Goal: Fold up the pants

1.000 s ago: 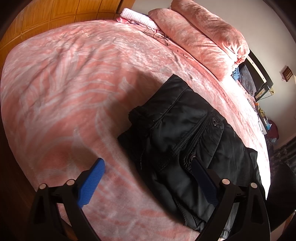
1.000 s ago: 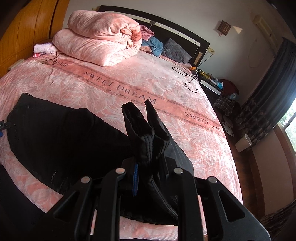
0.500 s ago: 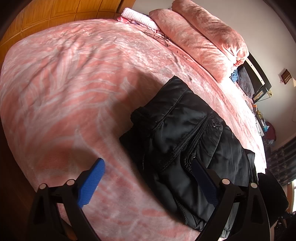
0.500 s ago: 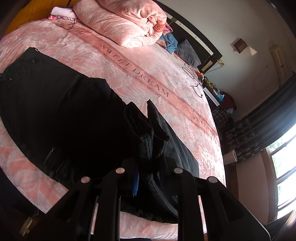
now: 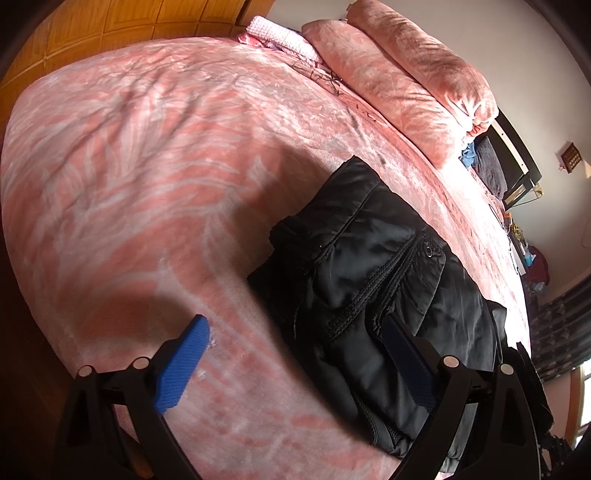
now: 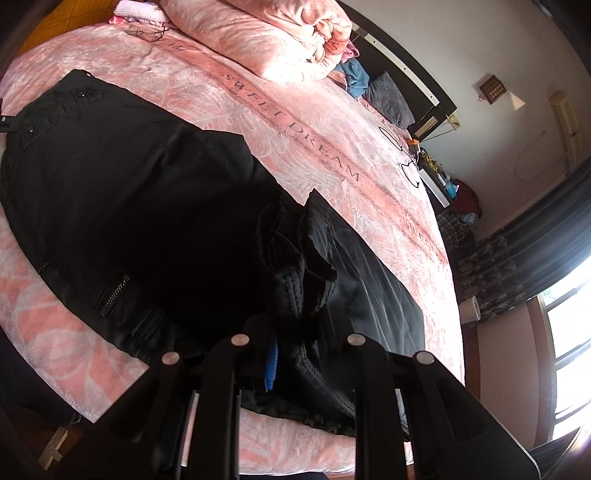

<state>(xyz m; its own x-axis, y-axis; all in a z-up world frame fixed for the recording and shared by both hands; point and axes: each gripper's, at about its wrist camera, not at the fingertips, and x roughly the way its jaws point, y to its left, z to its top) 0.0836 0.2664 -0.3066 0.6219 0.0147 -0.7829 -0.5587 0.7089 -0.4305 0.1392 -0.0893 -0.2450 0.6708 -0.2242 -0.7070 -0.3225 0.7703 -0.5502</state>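
Black pants (image 6: 122,206) lie across the near side of a pink bed (image 6: 325,155). In the left wrist view their waistband end with seams and a button (image 5: 369,266) lies bunched to the right. My left gripper (image 5: 295,354) is open and empty just above the bed edge; its right blue pad (image 5: 402,350) is over the waist fabric and its left pad (image 5: 181,362) over the bedspread. My right gripper (image 6: 291,354) is shut on the cuff end of the pants (image 6: 295,266), holding it up above the leg.
Rolled pink quilts (image 6: 266,37) and pillows (image 6: 388,96) lie at the head of the bed. A wooden wardrobe (image 5: 92,29) stands behind. A nightstand with clutter (image 6: 436,166), a white bin (image 6: 471,310) and dark curtains (image 6: 535,236) are on the far side.
My right gripper has carried the cuff end leftward over the pants, towards the waist. My left gripper has barely moved and stays open.
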